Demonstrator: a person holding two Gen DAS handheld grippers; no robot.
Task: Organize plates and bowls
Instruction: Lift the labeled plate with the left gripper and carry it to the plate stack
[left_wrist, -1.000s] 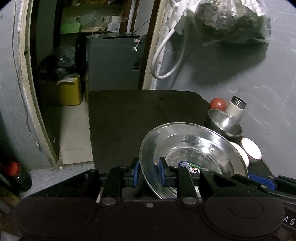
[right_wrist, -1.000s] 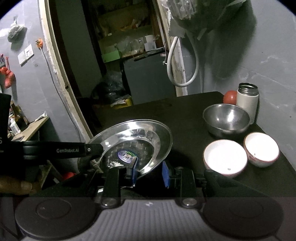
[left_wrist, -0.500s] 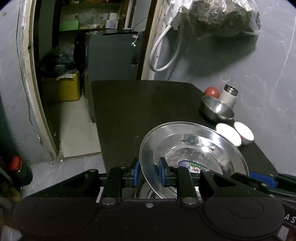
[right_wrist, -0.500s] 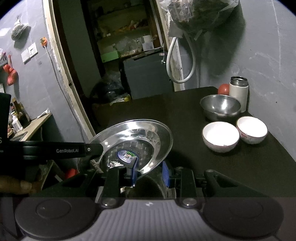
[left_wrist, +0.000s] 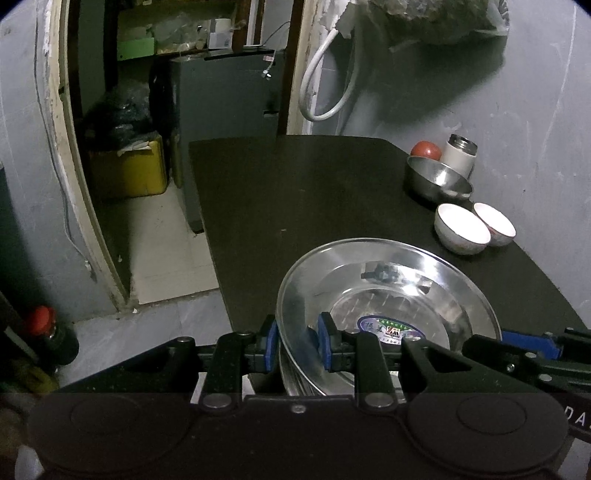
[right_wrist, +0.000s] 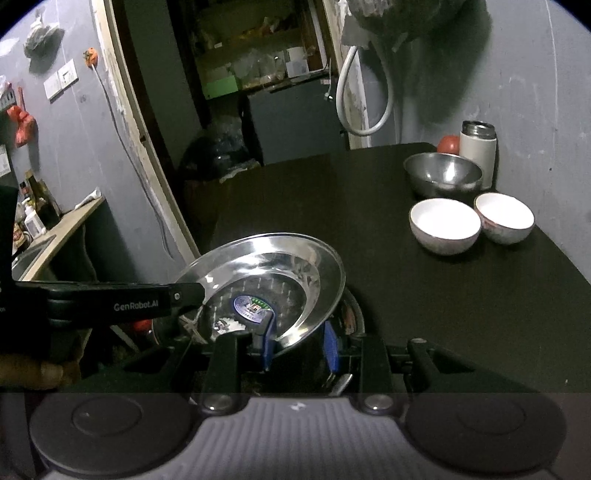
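We are pinching the steel plate (left_wrist: 388, 291) by opposite rims, left gripper (left_wrist: 295, 341) and right gripper (right_wrist: 297, 341) both clamping it level, just above the table (left_wrist: 295, 192) edge, so it is not tipping

The steel plate (left_wrist: 388, 291) is round and shiny, with a wide sloping rim and a blue oval sticker at its centre; it sits low and right of centre in the left wrist view, tilted, above another steel plate (left_wrist: 295, 380) just beneath it. At the right of both views, the steel bowl (right_wrist: 443, 177) stands upright at the table's far edge; two white bowls (right_wrist: 445, 225) (right_wrist: 504, 218) sit side by side, touching, just before it.
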